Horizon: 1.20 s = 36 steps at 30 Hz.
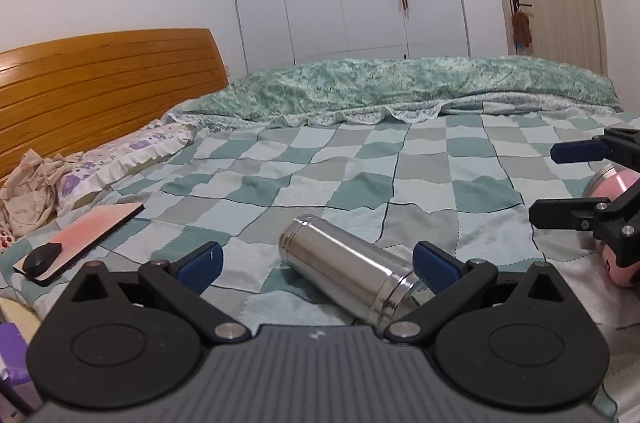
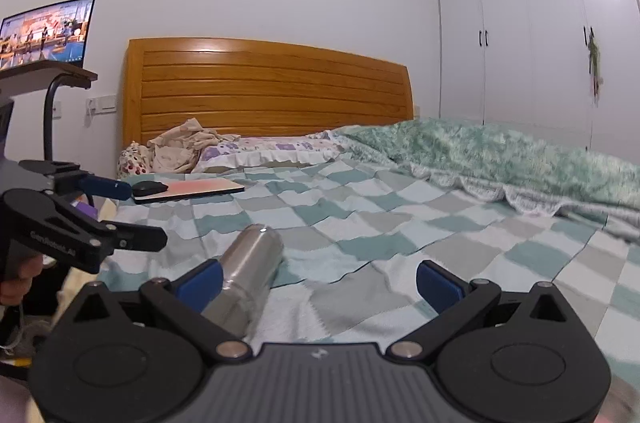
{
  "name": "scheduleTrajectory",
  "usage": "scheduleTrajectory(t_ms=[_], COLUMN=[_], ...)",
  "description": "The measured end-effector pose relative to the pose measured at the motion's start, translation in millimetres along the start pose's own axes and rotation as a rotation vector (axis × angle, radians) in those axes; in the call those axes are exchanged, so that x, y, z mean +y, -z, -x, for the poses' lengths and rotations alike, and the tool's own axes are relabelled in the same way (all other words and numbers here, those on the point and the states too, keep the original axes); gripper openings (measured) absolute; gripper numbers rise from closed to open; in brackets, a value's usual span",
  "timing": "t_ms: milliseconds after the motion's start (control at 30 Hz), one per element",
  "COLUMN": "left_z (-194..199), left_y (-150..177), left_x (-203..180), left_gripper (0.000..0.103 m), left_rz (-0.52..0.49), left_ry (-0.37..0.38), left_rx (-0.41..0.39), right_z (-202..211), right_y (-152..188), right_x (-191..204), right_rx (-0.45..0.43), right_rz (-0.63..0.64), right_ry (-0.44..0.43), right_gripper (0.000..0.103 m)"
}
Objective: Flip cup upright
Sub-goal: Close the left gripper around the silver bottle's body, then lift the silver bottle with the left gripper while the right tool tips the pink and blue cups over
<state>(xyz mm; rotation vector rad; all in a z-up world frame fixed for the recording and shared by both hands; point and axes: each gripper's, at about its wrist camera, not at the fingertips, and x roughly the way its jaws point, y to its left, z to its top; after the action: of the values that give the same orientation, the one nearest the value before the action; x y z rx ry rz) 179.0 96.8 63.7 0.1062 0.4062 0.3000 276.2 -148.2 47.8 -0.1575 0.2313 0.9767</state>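
A shiny steel cup (image 1: 344,269) lies on its side on the checkered bed cover, between the fingers of my left gripper (image 1: 318,265), which is open around it without touching. The same steel cup (image 2: 250,273) shows in the right wrist view, lying by the left finger of my right gripper (image 2: 320,283), which is open and empty. A pink cup (image 1: 614,219) lies at the right edge of the left view, partly hidden behind the right gripper (image 1: 544,183). The left gripper (image 2: 138,215) shows at the left of the right wrist view.
A thin tablet (image 1: 86,239) with a black mouse (image 1: 42,257) on it lies left on the bed. A pillow (image 1: 120,163) and crumpled cloth sit by the wooden headboard (image 2: 264,91). A green quilt (image 1: 400,87) is heaped at the far side. A laptop (image 2: 44,33) stands on a side table.
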Motion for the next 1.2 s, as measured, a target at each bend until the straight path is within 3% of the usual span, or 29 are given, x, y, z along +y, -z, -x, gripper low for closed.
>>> scheduleTrajectory(t_ms=[333, 667, 700, 733, 800, 933, 1200], left_z=[-56.6, -126.2, -131.5, -135.7, -140.0, -128.0, -85.9], left_y=[-14.1, -12.5, -10.1, -8.1, -4.2, -6.4, -9.2], left_x=[-25.5, -29.8, -27.0, -23.2, -12.2, -3.2, -3.3], left_gripper=[0.103, 0.103, 0.097, 0.084, 0.074, 0.064, 0.064], left_rz=[-0.035, 0.133, 0.157, 0.182, 0.246, 0.183, 0.119], left_ry=[0.016, -0.078, -0.083, -0.071, -0.019, 0.001, 0.078], left_rx=[0.122, 0.388, 0.419, 0.447, 0.507, 0.506, 0.457], right_z=[-12.5, -11.3, -11.7, -12.0, -11.2, -10.7, -3.7], right_y=[28.1, 27.9, 28.0, 27.9, 27.4, 27.3, 25.6], right_x=[-56.4, -51.5, -51.4, -51.2, -51.4, -50.9, -44.5], right_rx=[0.028, 0.012, 0.014, 0.014, 0.012, 0.007, -0.008], right_rz=[-0.187, -0.158, -0.158, -0.158, -0.160, -0.166, -0.150], right_ry=[0.063, 0.127, 0.125, 0.125, 0.126, 0.129, 0.154], right_gripper=[0.103, 0.103, 0.103, 0.103, 0.103, 0.103, 0.103])
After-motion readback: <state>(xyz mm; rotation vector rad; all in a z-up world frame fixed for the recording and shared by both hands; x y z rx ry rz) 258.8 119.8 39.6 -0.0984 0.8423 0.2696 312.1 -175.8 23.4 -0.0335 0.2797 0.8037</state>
